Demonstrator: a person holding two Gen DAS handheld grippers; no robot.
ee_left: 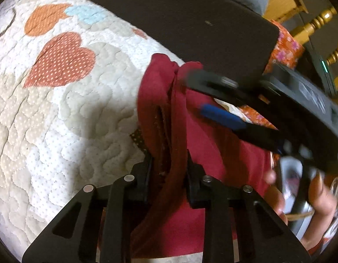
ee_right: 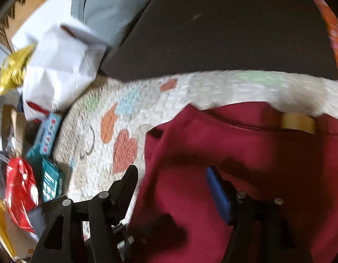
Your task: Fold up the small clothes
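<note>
A dark red garment (ee_left: 204,144) lies on a white quilt with heart patches (ee_left: 59,100). My left gripper (ee_left: 169,173) is shut on a bunched fold of the red garment, which runs up between its two fingers. My right gripper (ee_left: 190,92) shows in the left wrist view, over the cloth's far end, one blue pad (ee_left: 221,115) visible. In the right wrist view the right gripper (ee_right: 173,175) is open, its fingers spread wide above the red garment (ee_right: 245,153), with nothing between them. A yellowish label (ee_right: 298,121) shows at the garment's far edge.
A large dark cushion (ee_left: 190,22) lies beyond the garment on the quilt (ee_right: 190,92). An orange floral cloth (ee_left: 287,46) sits at the right. White bags (ee_right: 59,65), teal boxes (ee_right: 48,140) and a red packet (ee_right: 19,188) crowd the left side. A person's hand (ee_left: 318,197) holds the right gripper.
</note>
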